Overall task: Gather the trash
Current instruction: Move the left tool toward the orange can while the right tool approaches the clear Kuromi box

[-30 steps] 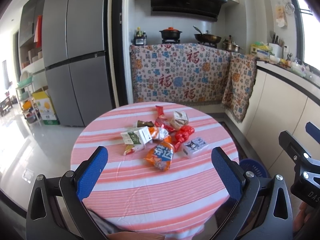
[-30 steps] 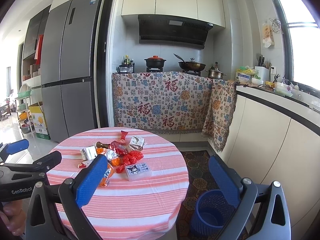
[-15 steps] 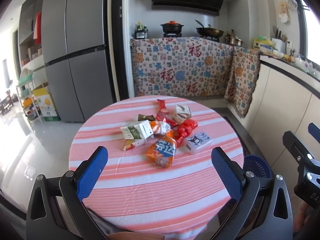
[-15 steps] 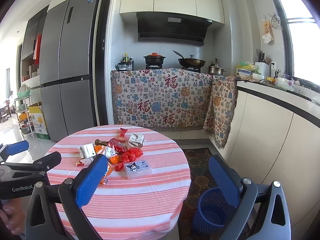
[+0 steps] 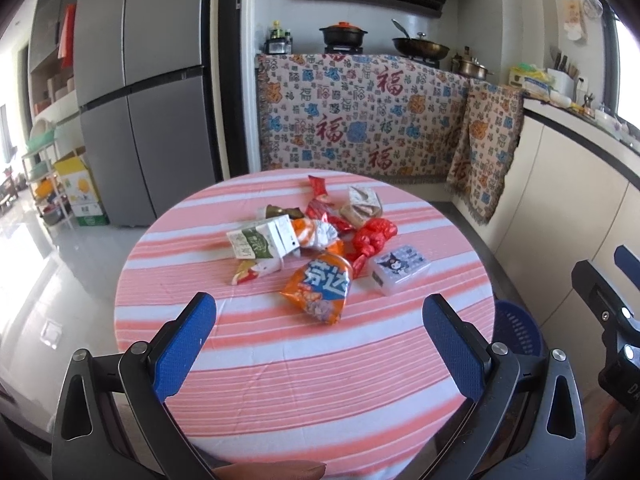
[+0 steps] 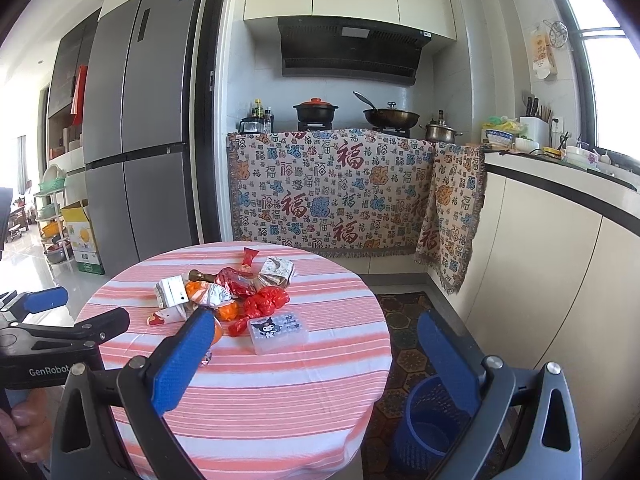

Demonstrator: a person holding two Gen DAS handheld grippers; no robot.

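Hovering spread and empty, both tools — left tool (image 5: 319, 322), right tool (image 6: 312, 354) — face light, crinkly wrappers (image 5: 318, 284); pinch the orange bag's crimped edge.

Home kitchen: refrigerator (image 6: 136, 140) at 10 o'clock, range hood (image 6: 352, 54) and stove pots (image 6: 316, 108) at 12 o'clock.

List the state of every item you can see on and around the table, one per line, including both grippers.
left gripper: open, holding nothing
right gripper: open, holding nothing
milk carton: lying on its side, crushed
orange snack bag: lying flat, crumpled
red plastic bag: crumpled
tissue pack: flat on the table
blue basket: upright on the floor, looks empty
black pot: lid on
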